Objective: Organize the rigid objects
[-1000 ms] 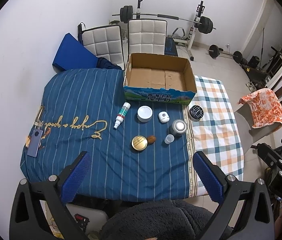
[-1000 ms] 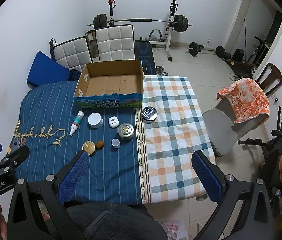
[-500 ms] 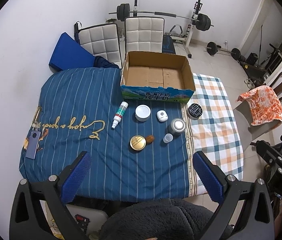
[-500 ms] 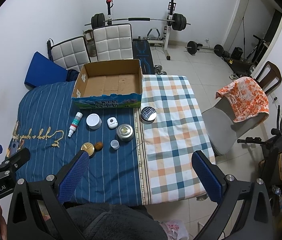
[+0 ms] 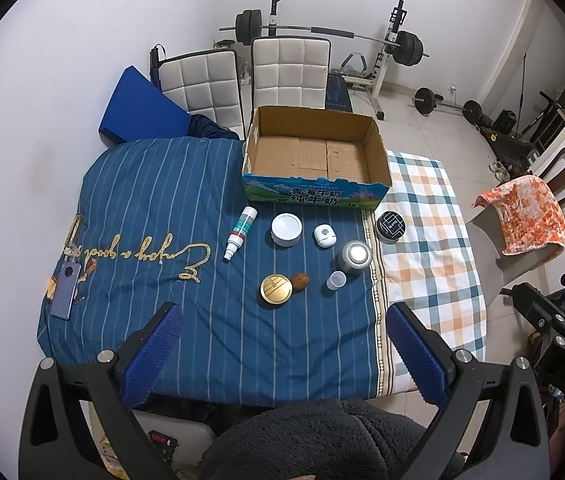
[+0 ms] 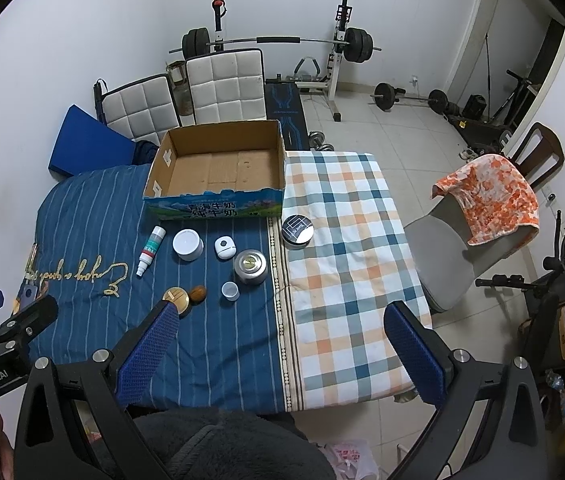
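Note:
An empty cardboard box stands at the table's far side. In front of it lie a white spray bottle, a white jar, a small white case, a silver tin, a black round tin, a small clear cup, a gold round tin and a brown nut-like piece. My left gripper and right gripper are open, empty, high above the near edge.
The table wears a blue striped cloth on the left and a checked cloth on the right. A phone lies at the left edge. Two white chairs, a grey chair with an orange towel and gym gear surround it.
Both grippers have shifted slightly; the scene slides a little in both views. Nothing on the table has moved and both grippers stay open.

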{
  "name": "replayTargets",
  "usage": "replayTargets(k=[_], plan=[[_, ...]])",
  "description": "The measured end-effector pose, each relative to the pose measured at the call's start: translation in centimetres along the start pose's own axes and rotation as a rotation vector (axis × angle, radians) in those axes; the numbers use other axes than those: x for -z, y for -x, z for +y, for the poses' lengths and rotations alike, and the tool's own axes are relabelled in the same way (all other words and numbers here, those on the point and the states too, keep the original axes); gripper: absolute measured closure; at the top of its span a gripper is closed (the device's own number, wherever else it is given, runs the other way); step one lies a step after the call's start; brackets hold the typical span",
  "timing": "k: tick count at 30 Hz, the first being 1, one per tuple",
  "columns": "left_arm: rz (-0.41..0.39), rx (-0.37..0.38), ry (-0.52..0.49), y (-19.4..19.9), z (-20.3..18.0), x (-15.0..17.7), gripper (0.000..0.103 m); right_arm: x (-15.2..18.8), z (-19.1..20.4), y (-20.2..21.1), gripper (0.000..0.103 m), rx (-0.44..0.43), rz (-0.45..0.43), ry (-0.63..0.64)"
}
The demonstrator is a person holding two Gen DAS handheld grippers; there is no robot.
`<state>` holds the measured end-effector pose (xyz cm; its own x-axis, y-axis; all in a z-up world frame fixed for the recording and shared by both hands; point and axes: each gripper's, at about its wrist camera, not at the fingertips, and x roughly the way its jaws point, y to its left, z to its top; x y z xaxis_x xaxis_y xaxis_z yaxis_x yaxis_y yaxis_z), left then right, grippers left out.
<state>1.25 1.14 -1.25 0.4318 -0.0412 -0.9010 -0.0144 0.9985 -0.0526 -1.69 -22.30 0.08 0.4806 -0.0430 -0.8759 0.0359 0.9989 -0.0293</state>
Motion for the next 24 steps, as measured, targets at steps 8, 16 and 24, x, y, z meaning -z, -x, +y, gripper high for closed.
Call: replayTargets(k=[8,16,24], plan=[[-0.003,0.002,0.007,0.17,0.33,-0.02,0.000,-0.03,-0.06,-0.11,0.000,-0.001,0.001,0.001],[-0.004,0.004,0.007,0.23,0.43,-0.07,0.000,-0.10,-0.04,-0.11,0.000,-0.003,0.007,0.000],[-0.009,0.000,0.017,0.54,0.40,0.06,0.000,-0.04,-0.22,-0.10,0.000,-0.005,0.004,-0.005]])
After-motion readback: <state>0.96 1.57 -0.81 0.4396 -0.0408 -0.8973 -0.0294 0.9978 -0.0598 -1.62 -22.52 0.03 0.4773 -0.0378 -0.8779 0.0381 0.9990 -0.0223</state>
